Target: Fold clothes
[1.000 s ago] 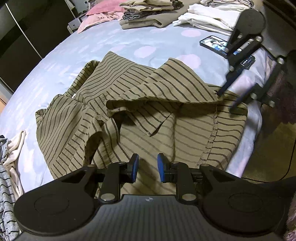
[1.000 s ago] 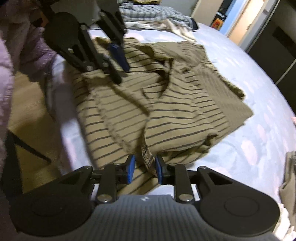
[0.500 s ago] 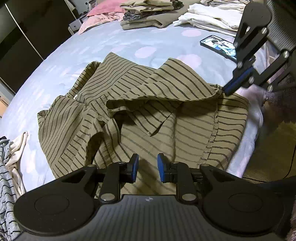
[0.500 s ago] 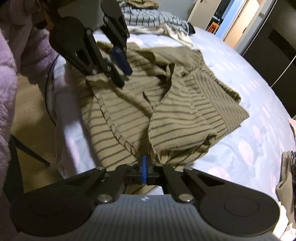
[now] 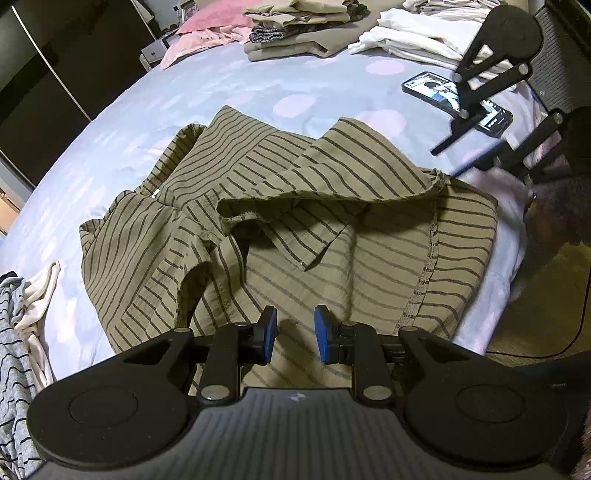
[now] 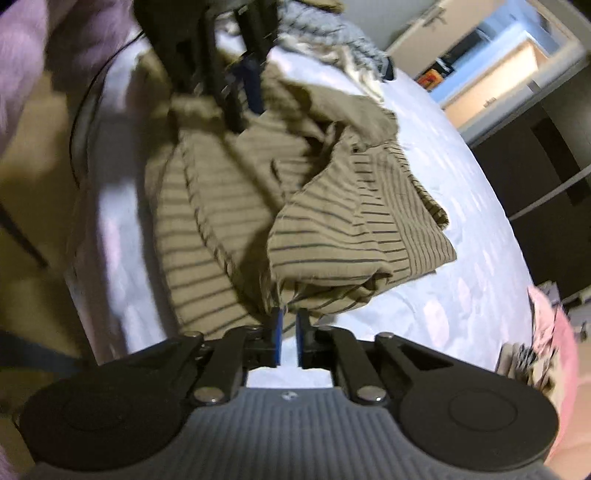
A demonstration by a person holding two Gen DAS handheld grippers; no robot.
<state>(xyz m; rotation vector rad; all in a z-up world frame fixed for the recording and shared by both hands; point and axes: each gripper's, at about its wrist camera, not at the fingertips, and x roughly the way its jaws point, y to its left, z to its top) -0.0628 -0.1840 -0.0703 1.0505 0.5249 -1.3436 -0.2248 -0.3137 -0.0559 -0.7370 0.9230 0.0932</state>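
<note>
An olive shirt with dark stripes (image 5: 332, 229) lies crumpled on the pale blue bed sheet (image 5: 258, 85), one flap folded over its middle. My left gripper (image 5: 291, 332) hovers over the shirt's near hem, open, with nothing between its blue pads. In the right wrist view the same shirt (image 6: 332, 229) spreads ahead of my right gripper (image 6: 289, 332). Its jaws are opening with a narrow gap, the shirt's edge just beyond the tips and nothing between them. The left wrist view shows that right gripper (image 5: 448, 162) blurred, just off the shirt's right corner.
A phone (image 5: 436, 90) with a lit screen lies on the bed at the right. Folded stacks (image 5: 303, 26) and white clothes (image 5: 417, 33) sit at the back. A grey striped garment (image 5: 14, 350) lies at the left. The bed's edge and the floor (image 5: 535, 314) are on the right.
The right gripper's jaws closed half a second ago and have parted again. It rolled and drew off the shirt's right corner. The left gripper kept still.
</note>
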